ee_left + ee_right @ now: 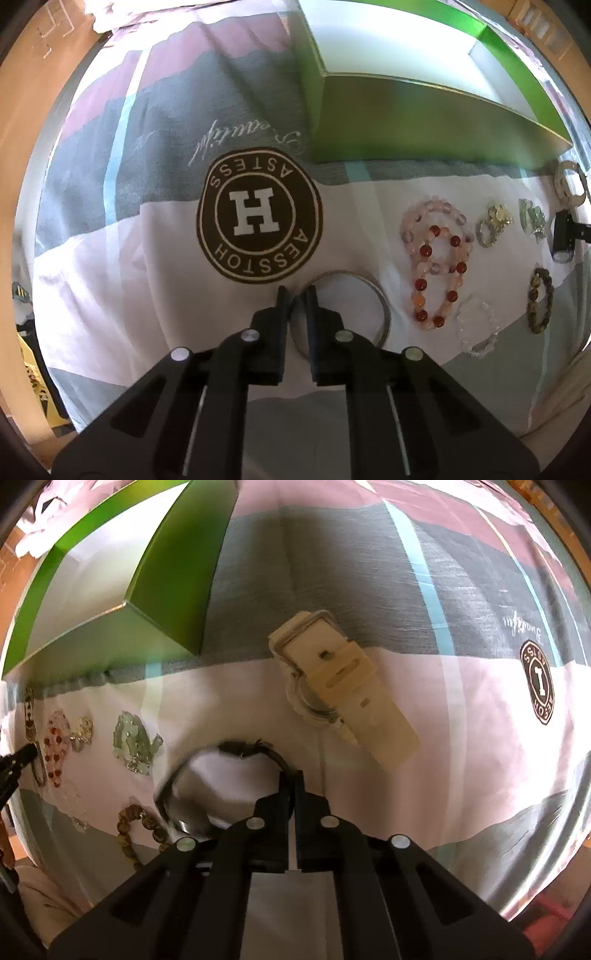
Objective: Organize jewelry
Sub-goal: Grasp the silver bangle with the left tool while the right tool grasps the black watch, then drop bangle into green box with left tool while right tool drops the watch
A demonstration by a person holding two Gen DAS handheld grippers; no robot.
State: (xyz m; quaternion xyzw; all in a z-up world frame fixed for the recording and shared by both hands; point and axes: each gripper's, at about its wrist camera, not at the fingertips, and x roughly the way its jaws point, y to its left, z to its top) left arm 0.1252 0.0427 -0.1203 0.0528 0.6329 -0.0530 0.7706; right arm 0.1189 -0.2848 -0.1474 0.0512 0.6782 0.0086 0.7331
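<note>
While blurred, dark bracelet (236,747) half hidden.

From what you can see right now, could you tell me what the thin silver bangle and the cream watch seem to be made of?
The thin silver bangle looks like polished metal: a slim rigid hoop with a bright grey sheen. The cream watch seems to have a matte rubber or silicone strap, thick, with punched holes; its round case looks like glossy pale plastic, though that is uncertain.

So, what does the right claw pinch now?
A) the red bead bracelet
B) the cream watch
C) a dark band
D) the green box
C: the right claw is closed on the dark band, while the cream watch lies apart, beyond it.
</note>
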